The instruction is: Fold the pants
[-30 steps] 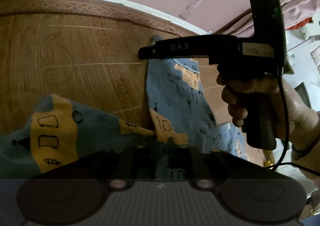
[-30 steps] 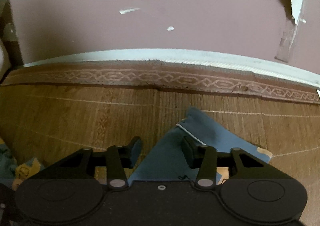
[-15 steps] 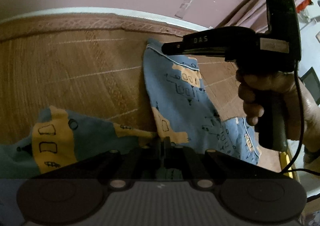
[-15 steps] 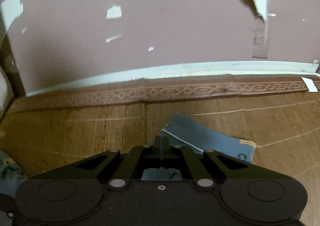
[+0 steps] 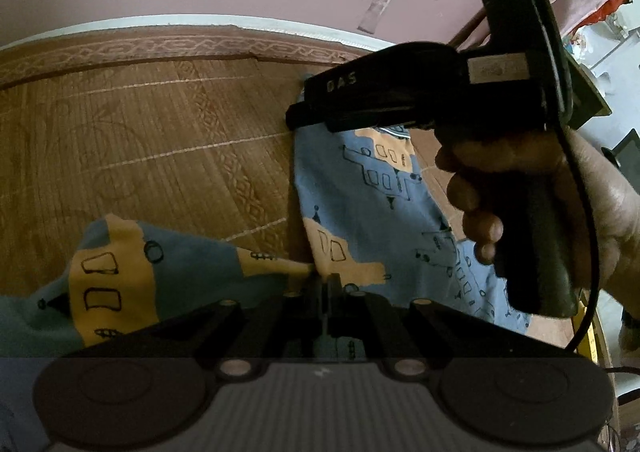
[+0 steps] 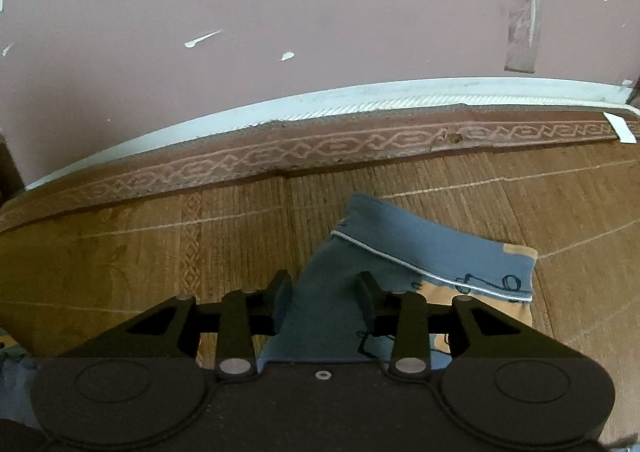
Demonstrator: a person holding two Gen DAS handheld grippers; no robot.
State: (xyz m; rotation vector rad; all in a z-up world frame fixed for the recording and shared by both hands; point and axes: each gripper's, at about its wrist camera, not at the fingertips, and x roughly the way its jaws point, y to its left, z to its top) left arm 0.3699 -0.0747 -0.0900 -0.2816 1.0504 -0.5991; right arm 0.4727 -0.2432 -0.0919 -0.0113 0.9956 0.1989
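Here my right claw (image 6: 324,302) is spreading astride the pants (image 6: 420,248) hem, leg running far-to-near beneath it; my left claw (image 5: 329,286) stays out, pressed together on nearer cloth

Dim, warm indoor light is falling evenly on both views, casting only soft shadows. Fisheye distortion is bending the wall (image 6: 320,12) base into a curve and darkening the corners. The near gripper bodies are showing dark, with little detail.
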